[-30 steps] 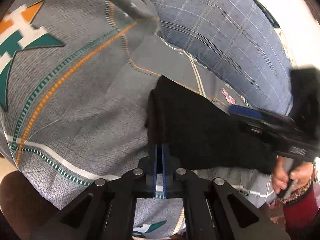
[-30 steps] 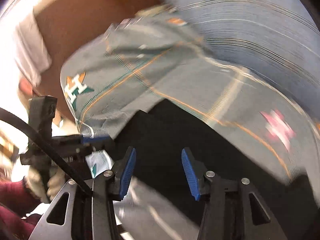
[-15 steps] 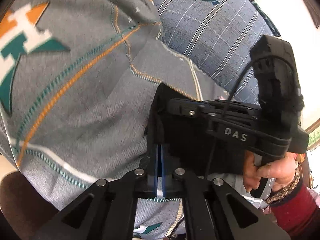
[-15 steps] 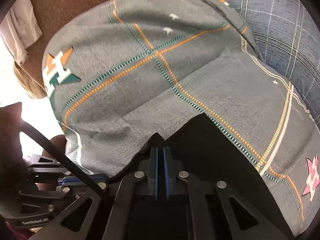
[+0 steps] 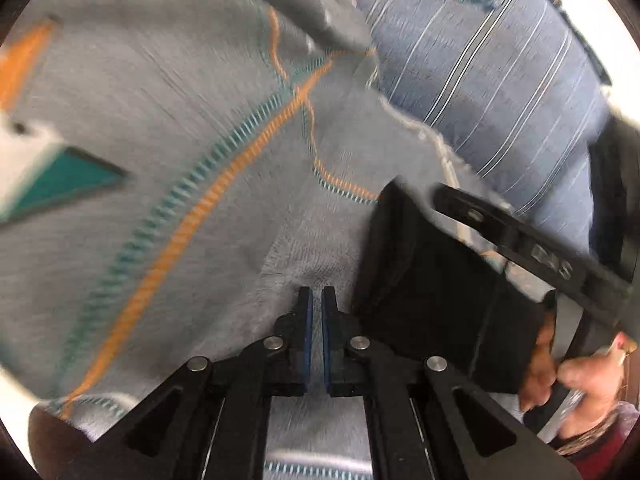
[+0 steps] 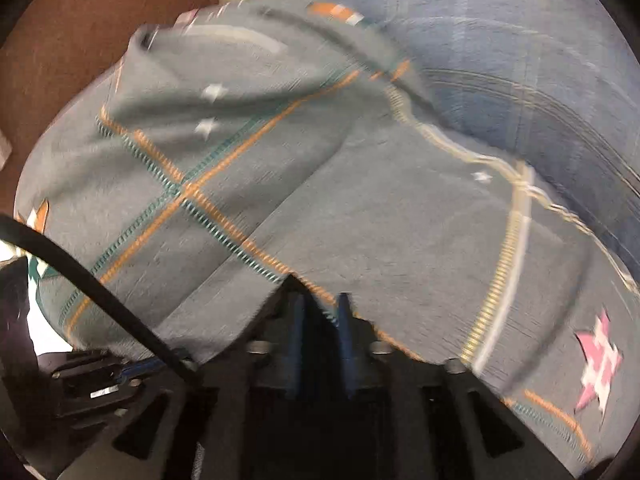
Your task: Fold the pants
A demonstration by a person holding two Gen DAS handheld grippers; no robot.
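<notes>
The black pants (image 5: 440, 292) lie folded in a compact block on the grey bedspread (image 5: 160, 160), right of my left gripper (image 5: 317, 312). The left jaws are a narrow slit apart and hold nothing; the pants' left edge is just beside them. In the right wrist view the black pants (image 6: 320, 420) lie under my right gripper (image 6: 320, 320), whose blue pads stand a small gap apart over the pants' far edge. The view is blurred. The right gripper also shows in the left wrist view (image 5: 520, 240), above the pants.
The grey bedspread (image 6: 280, 184) has orange and teal stripes and star logos. A blue plaid pillow (image 5: 500, 80) lies at the back right, also in the right wrist view (image 6: 520, 60). Brown floor (image 6: 80, 20) shows past the bed's far left edge.
My left gripper has let go of the pants' edge and moved left off them, jaws slightly parted. My right gripper has opened a little from shut and shifted.
</notes>
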